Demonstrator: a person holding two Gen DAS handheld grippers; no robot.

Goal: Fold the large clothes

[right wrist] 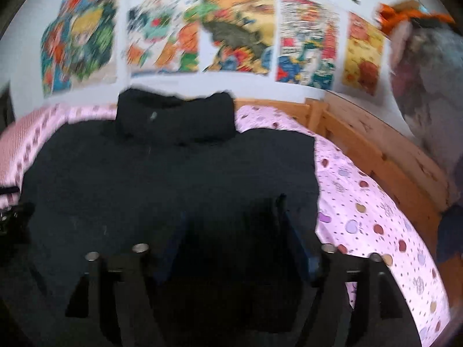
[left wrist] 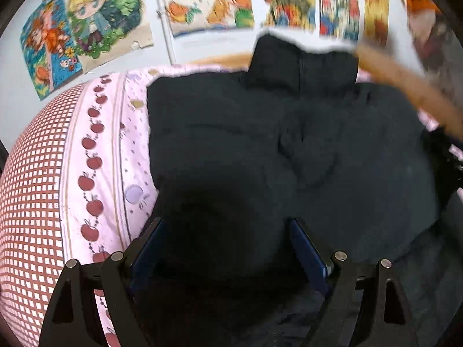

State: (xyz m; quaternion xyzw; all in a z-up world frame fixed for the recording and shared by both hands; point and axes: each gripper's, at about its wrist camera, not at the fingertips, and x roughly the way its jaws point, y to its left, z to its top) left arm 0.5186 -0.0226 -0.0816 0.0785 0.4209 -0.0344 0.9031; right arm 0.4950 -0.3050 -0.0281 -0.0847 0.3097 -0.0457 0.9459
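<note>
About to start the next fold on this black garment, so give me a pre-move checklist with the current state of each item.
1. Black garment lies spread on the pink bedsheet: ok.
2. Collar at the far end, toward the wall: ok.
3. Left gripper open, over the near part of the garment: ok.
4. Right gripper open: ok, though the view is blurred.
5. Fabric between either gripper's fingers: cannot tell, black on black.
6. Surface smooth: not ok, creases show mid-garment in the left wrist view.
</note>
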